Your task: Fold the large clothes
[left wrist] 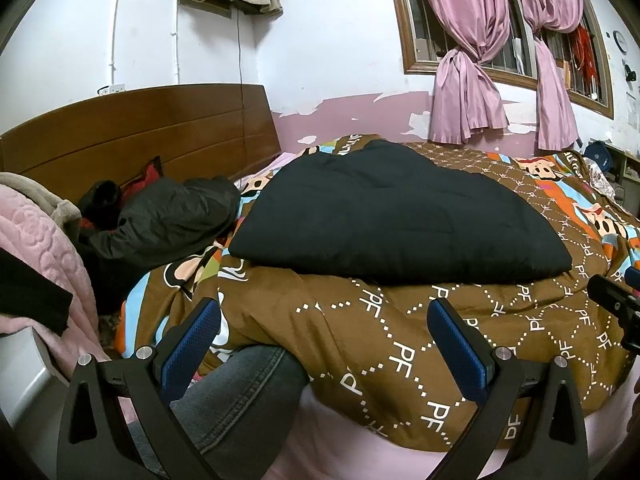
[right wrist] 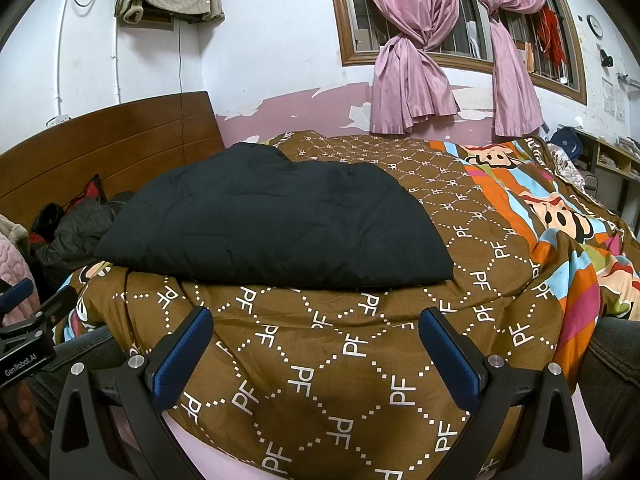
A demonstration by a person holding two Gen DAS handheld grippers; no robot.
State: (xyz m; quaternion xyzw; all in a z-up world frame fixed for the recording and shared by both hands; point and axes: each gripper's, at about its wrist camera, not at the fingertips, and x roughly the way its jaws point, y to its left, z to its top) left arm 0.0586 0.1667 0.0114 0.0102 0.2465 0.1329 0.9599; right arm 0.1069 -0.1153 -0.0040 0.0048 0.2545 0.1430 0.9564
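Padding shows in the black garment (left wrist: 396, 216) through my left wrist camera; it lies folded on the brown quilt (left wrist: 360, 340), my left gripper (left wrist: 324, 344) spread wide and empty short of it. Through the right camera, my right gripper (right wrist: 316, 352) likewise gapes, holding nothing. Soft, bulky, probably light; I'd pinch the near edge.

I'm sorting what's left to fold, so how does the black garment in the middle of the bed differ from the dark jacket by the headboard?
The black garment lies flat and smooth in a neat folded shape on the brown quilt; the dark jacket sits crumpled in a heap. The garment is plain matte black; the jacket looks greyer, slightly shiny, with red showing beside it. The garment lies mid-bed, the jacket against the headboard. Both are dark, bulky clothes, and neither open gripper touches them.
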